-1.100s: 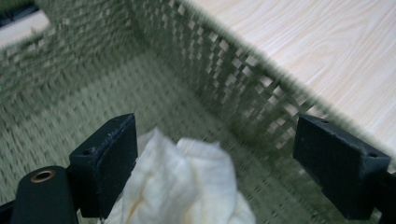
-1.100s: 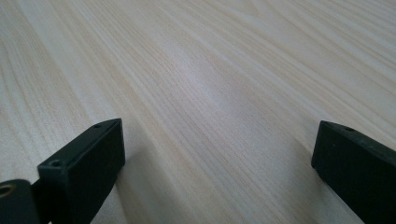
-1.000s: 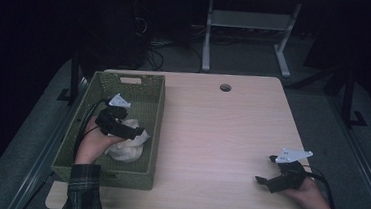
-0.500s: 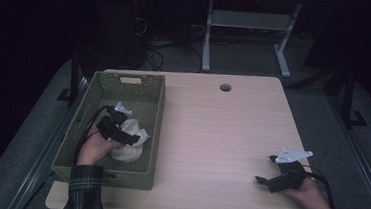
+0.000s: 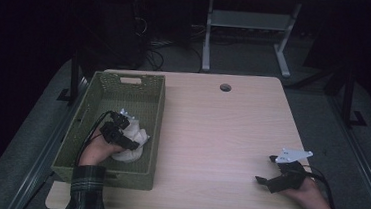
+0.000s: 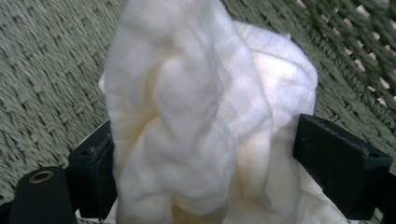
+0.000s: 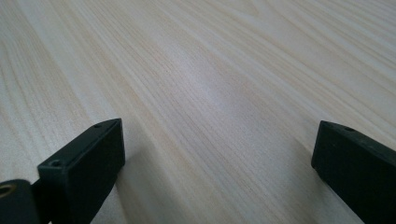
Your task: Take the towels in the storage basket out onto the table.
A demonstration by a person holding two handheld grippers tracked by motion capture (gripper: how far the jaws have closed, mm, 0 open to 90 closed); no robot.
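Left tongs: my left gripper [image 5: 129, 139] was down inside the olive-green woven rectangular basket [image 5: 105, 89], at about 9 o'clock on the pale wood-grain table [image 5: 221, 132].
Left jaws: spread wide, one on either side of the crumpled white cloth [image 6: 205, 121]; in the left gripper view the folds bulged up between the black pads [image 6: 336, 163] and touched both. Not closed onto it, as far as I could judge.
Cloth position: white cloth [image 5: 133, 141] lay on the basket floor in the near half, close to the right-hand wall, at about 4 o'clock within the basket.
Left hand: my left hand [image 5: 97, 150] and plaid sleeve [image 5: 85, 189] came in over the basket's near rim.
Right tongs: my right gripper [image 5: 263, 173] rested low over bare tabletop at about 4 o'clock on the table, well apart from the basket.
Right jaws: wide apart, holding nothing; plain wood [image 7: 210, 93] between them in the right gripper view.
Table: round cable hole [image 5: 225, 87] at 12 o'clock near the far edge.
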